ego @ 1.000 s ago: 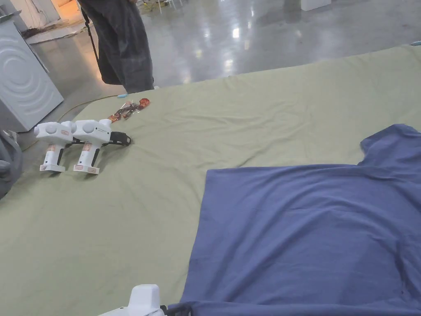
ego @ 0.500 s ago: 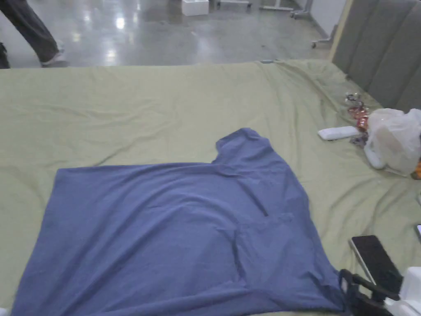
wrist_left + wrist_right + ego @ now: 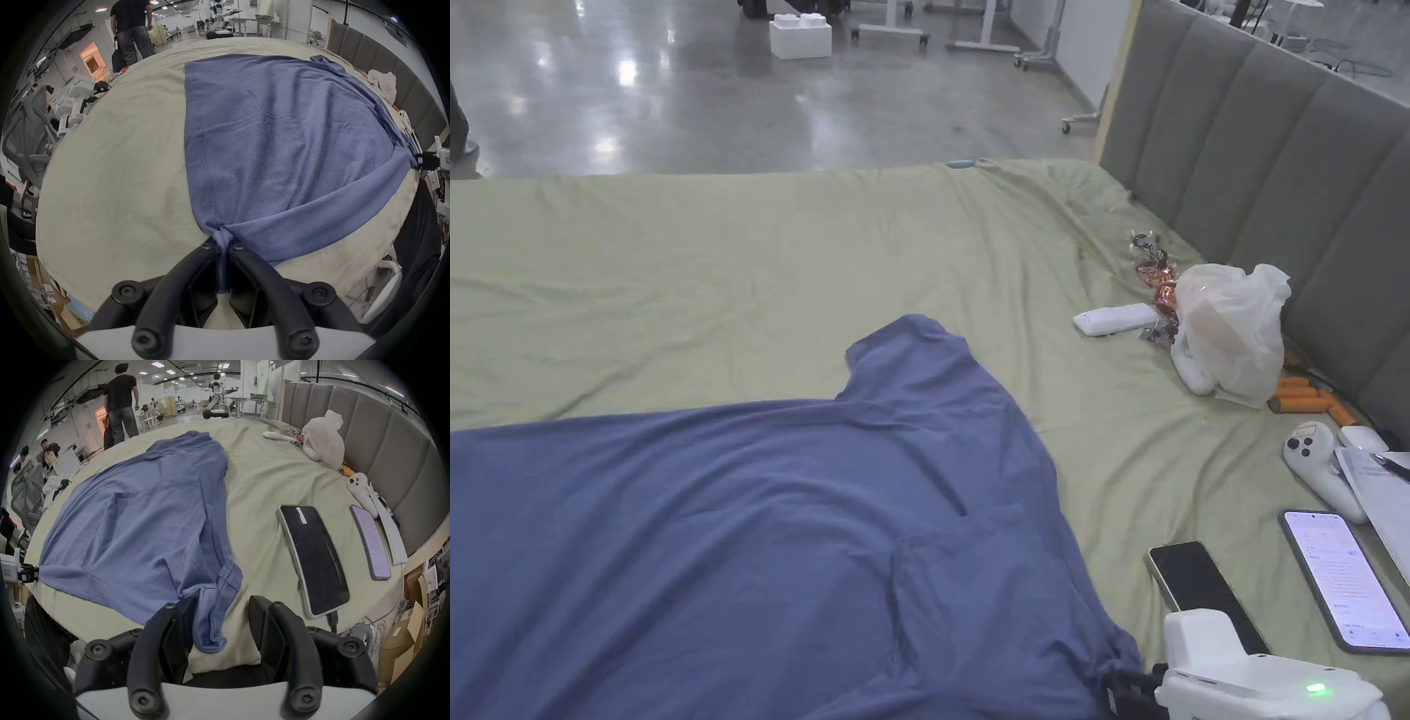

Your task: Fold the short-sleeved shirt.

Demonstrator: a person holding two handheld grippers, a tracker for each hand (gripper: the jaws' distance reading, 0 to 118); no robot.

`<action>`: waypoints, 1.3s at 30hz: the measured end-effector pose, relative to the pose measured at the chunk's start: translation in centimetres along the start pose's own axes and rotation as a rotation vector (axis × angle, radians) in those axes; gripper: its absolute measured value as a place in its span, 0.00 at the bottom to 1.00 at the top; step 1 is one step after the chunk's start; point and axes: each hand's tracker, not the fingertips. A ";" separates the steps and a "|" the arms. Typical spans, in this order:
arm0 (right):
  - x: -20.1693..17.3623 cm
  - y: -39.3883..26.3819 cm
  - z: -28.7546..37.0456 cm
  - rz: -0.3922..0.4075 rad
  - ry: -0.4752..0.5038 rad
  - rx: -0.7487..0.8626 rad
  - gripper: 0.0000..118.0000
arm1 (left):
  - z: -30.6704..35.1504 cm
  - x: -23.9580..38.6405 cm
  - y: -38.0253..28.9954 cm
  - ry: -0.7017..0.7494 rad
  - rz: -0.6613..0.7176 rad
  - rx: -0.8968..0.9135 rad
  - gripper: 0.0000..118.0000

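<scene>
Blue short-sleeved cotton shirt (image 3: 759, 544), spread flat over a pale green bedsheet (image 3: 731, 262), fills the lower left and centre of the head view, one sleeve pointing toward the upper middle. Left gripper (image 3: 222, 246), black two-jaw type, lower centre of its own view: jaws drawn tight together, a bunched hem corner of the shirt pinched between them. Right gripper (image 3: 221, 606), same type, lower centre of its own view: jaws spread wide, a limp sleeve end lying between them, touching the left-hand jaw and clear of the other; in the head view its white housing sits at the lower right edge. Dark-screened smartphone (image 3: 1200, 586), lower right of the head view, just beside the shirt. Lit-screened smartphone (image 3: 1345, 577), further right. White handheld controller (image 3: 1317, 464), above the phones. Translucent white plastic bag (image 3: 1228, 328), right of centre, beside the grey padded headboard (image 3: 1275, 159).
</scene>
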 end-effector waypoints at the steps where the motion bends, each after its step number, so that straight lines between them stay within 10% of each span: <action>1: 0.2 -0.1 -0.7 -0.001 0.003 -0.010 0.38 | 0.0 -0.1 -0.1 -0.004 0.006 0.003 0.04; 7: 0.5 0.0 -0.1 -0.046 0.024 -0.007 0.04 | 0.4 -0.4 -0.5 -0.022 0.054 0.028 0.04; 22: 1.1 3.9 5.4 -0.197 0.131 0.184 0.02 | 8.4 -2.7 5.5 -0.078 0.172 0.335 0.03; 39: -2.3 22.6 -8.4 -0.222 0.048 0.087 0.02 | -3.7 -7.7 21.9 -0.061 0.281 0.287 0.03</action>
